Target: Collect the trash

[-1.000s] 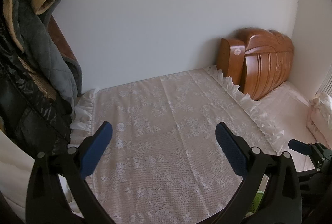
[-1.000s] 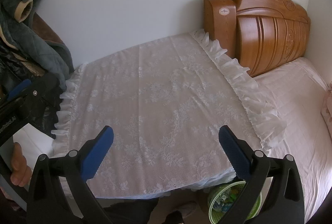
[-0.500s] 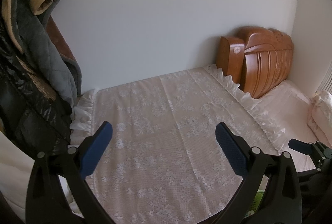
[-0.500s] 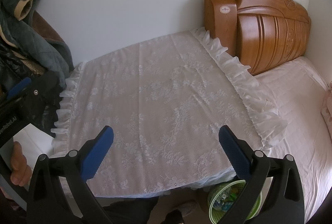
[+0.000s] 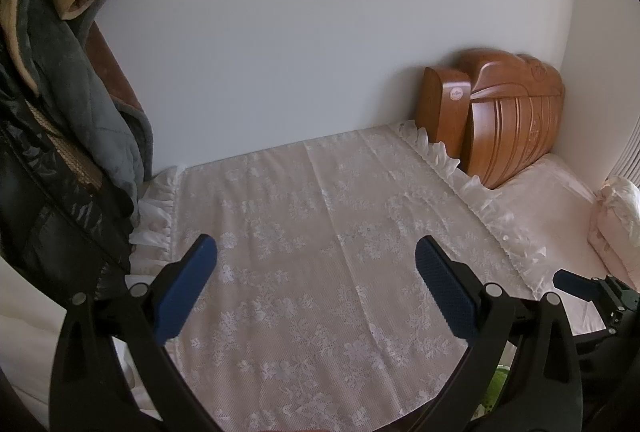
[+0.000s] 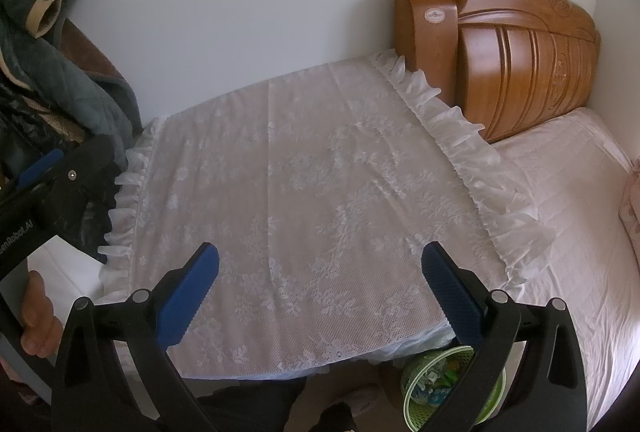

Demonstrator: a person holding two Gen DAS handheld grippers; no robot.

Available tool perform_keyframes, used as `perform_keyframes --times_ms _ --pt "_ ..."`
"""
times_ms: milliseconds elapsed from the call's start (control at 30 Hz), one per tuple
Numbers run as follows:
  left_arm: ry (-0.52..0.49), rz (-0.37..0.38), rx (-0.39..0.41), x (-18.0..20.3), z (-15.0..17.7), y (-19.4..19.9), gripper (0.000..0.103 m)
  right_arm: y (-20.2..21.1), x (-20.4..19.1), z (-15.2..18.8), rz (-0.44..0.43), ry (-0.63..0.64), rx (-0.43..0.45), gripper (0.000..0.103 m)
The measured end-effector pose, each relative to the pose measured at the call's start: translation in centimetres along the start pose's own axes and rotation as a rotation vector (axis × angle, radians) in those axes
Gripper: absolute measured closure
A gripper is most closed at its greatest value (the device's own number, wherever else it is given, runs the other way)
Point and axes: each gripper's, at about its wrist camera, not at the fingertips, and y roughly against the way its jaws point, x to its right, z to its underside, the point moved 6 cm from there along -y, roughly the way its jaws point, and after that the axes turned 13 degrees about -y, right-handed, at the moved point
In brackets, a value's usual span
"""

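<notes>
A green mesh waste basket [image 6: 448, 388] with crumpled wrappers inside stands on the floor below the near right corner of a lace-covered surface [image 6: 304, 192]; only a green sliver of the basket [image 5: 496, 388] shows in the left wrist view. My right gripper [image 6: 320, 272] hangs open above the near edge of the lace cloth, with nothing between its blue pads. My left gripper [image 5: 316, 264] is open too, over the same lace cloth [image 5: 320, 232], empty. No loose trash shows on the cloth.
A carved wooden headboard [image 6: 512, 56] stands at the back right against the white wall. A pale quilted bed [image 6: 580, 224] lies to the right, with a pillow [image 5: 620, 208]. Dark coats [image 5: 52, 112] hang at the left. A hand [image 6: 36, 320] holds the left gripper's body.
Both views have drifted slightly, so the headboard and cloth sit a little differently. Both grippers stay open and empty.
</notes>
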Motion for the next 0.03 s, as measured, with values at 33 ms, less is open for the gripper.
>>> perform_keyframes --times_ms 33 --pt "0.000 0.000 0.000 -0.02 0.01 -0.02 0.008 0.11 0.09 0.10 0.000 0.002 0.000 0.002"
